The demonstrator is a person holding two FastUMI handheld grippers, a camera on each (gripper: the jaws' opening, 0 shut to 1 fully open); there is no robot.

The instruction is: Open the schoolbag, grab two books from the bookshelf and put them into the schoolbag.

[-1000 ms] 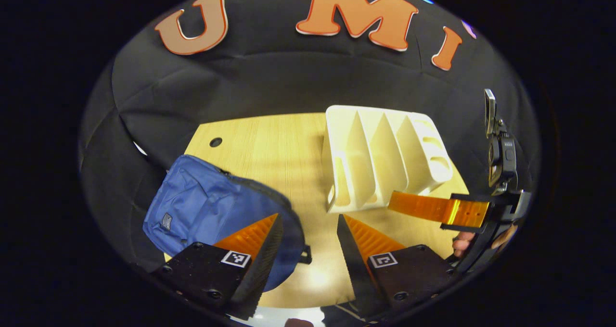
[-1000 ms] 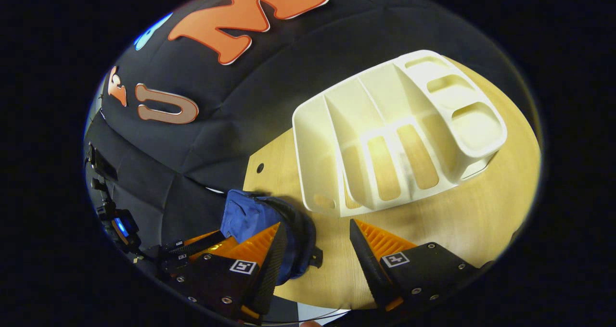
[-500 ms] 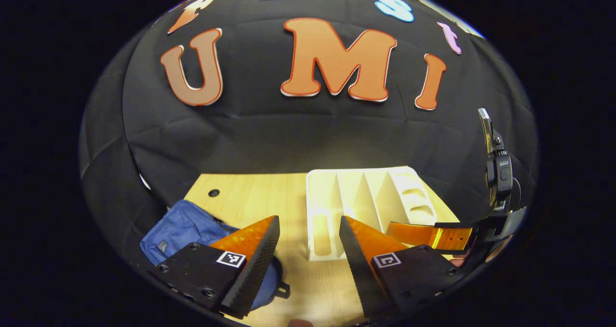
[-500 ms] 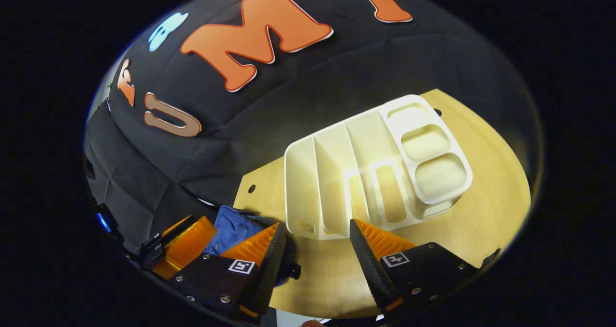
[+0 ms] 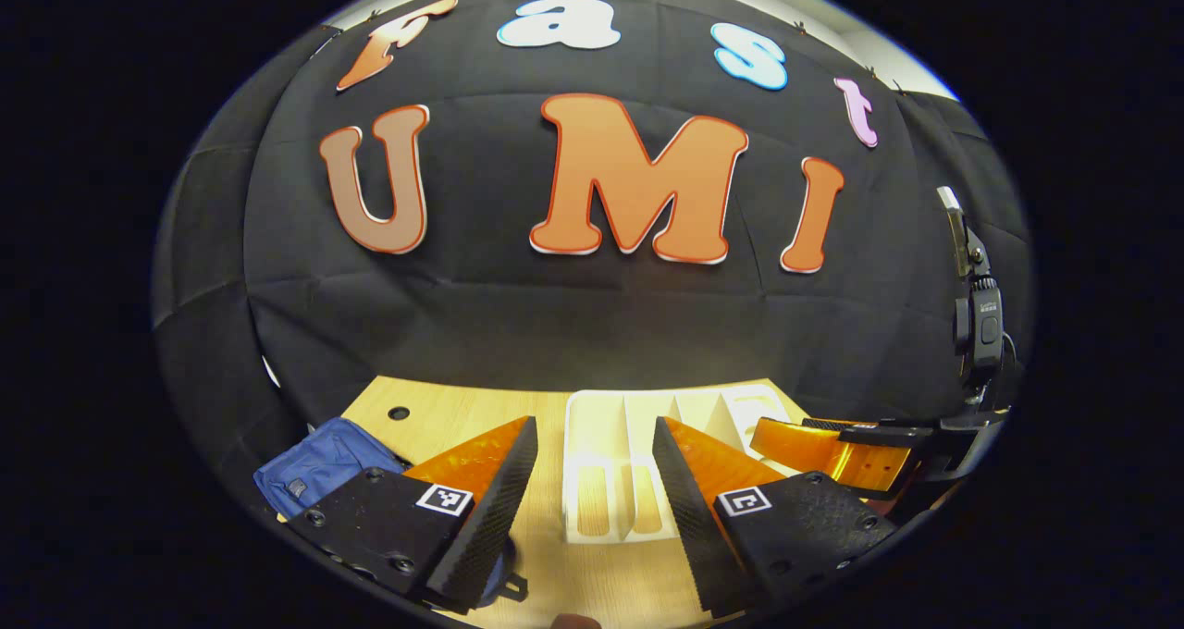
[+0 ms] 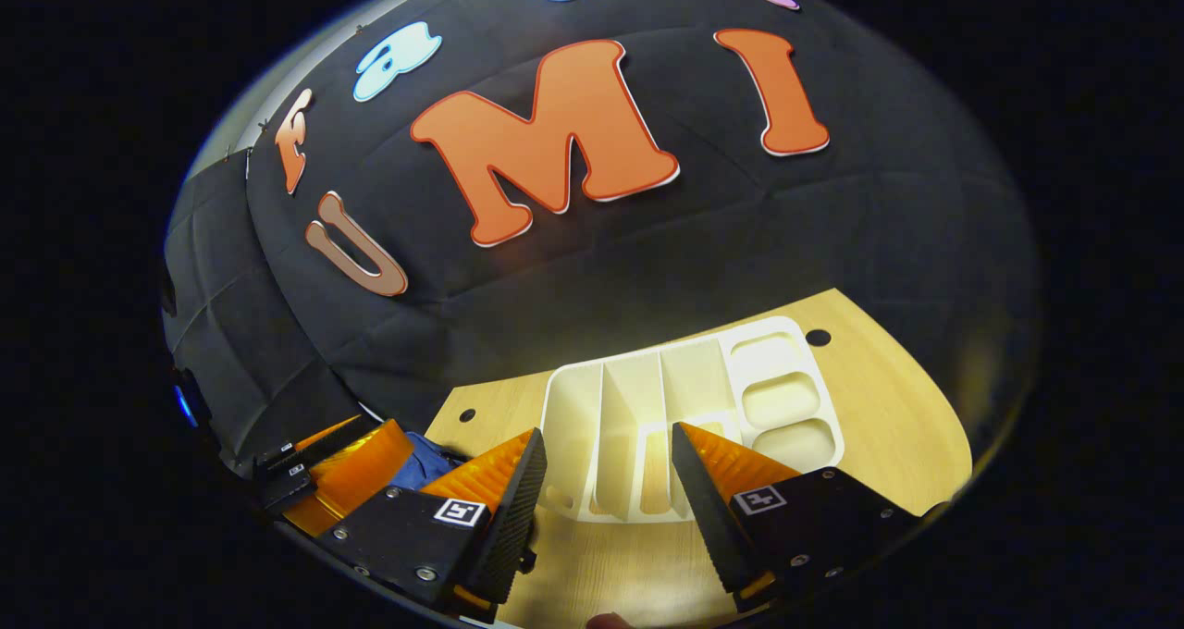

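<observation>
Both cameras now tilt up versus a second ago: table drops low in frame, wall takes over. Left gripper (image 5: 592, 444) and right gripper (image 6: 609, 451) both spread, holding nothing. Schoolbag (image 5: 310, 467) sits at the table's (image 6: 888, 425) left edge, bookshelf (image 6: 684, 388) beside it with slots bare. Looks like pull-back with the books already in, task near done.
</observation>
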